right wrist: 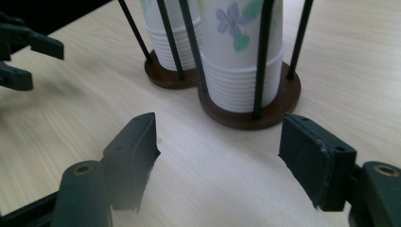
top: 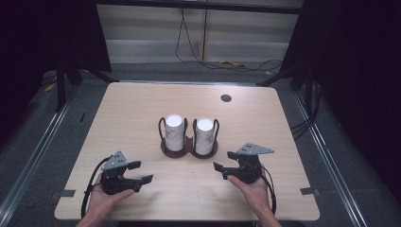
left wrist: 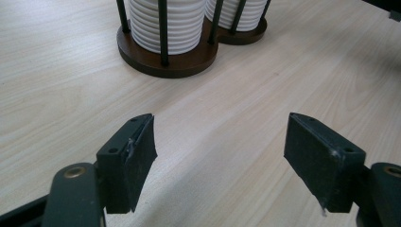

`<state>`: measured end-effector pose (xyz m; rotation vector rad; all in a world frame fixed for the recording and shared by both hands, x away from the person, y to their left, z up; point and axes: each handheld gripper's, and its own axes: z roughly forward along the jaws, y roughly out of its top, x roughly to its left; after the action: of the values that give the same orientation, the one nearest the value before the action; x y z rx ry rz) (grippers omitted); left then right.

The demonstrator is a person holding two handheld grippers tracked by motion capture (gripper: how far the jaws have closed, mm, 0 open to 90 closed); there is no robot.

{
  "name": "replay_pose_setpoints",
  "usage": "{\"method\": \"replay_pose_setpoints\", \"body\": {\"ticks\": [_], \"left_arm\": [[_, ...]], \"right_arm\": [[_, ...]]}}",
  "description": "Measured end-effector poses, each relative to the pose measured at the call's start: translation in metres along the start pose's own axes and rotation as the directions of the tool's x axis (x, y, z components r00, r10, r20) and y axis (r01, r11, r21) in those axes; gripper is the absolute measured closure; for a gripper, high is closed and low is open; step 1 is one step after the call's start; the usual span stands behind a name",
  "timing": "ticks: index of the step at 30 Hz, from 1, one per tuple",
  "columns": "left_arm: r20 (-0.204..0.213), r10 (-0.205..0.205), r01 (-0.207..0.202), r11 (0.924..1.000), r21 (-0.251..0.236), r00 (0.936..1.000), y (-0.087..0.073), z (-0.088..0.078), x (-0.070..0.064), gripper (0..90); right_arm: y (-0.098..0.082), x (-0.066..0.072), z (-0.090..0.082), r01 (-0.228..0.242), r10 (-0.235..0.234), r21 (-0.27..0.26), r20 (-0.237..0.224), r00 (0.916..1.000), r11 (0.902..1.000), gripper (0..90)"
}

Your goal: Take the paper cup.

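Two stacks of white paper cups stand upside down in a dark double holder [top: 189, 150] with thin black rods at the table's middle. The left stack [top: 173, 132] and the right stack [top: 204, 135] sit side by side. In the right gripper view the nearer stack [right wrist: 241, 56] bears a blue flower print. My left gripper [top: 141, 172] rests near the front left of the table, open, nothing between its jaws. My right gripper [top: 226, 167] sits at the front right, open and empty too. Both point toward the holder [left wrist: 165, 61] from a short way off.
The light wooden table [top: 118, 118] has a small dark round hole [top: 226, 98] at its back right. Cables [top: 227, 63] lie on the floor beyond the far edge. Bare wood lies between the grippers and the holder [right wrist: 246, 116].
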<state>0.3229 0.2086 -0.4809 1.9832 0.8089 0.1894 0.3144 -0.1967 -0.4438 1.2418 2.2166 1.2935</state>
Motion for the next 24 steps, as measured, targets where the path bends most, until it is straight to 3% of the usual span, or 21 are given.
{"method": "replay_pose_setpoints", "body": {"ticks": [4,5,14,24], "left_arm": [[0.001,-0.004,0.004,1.0000,0.001,1.0000,0.000,0.000,0.000,25.7],[0.001,-0.007,0.007,1.0000,0.002,1.0000,0.000,0.001,0.001,25.7],[0.000,-0.011,0.011,0.9999,0.001,0.9999,-0.001,0.001,0.000,25.7],[0.010,-0.005,0.004,0.9999,0.014,0.9999,0.000,0.001,0.000,25.6]], "right_arm": [[0.013,0.002,0.000,0.011,-0.011,-0.010,-0.033,0.9994,0.9999,32.5],[0.020,0.004,0.000,0.035,-0.036,-0.018,-0.053,0.9979,0.9992,33.6],[0.044,0.009,-0.003,0.063,-0.069,-0.073,-0.088,0.9937,0.9953,36.5],[0.075,0.011,0.010,0.109,-0.114,-0.057,-0.111,0.9872,0.9924,37.5]]}}
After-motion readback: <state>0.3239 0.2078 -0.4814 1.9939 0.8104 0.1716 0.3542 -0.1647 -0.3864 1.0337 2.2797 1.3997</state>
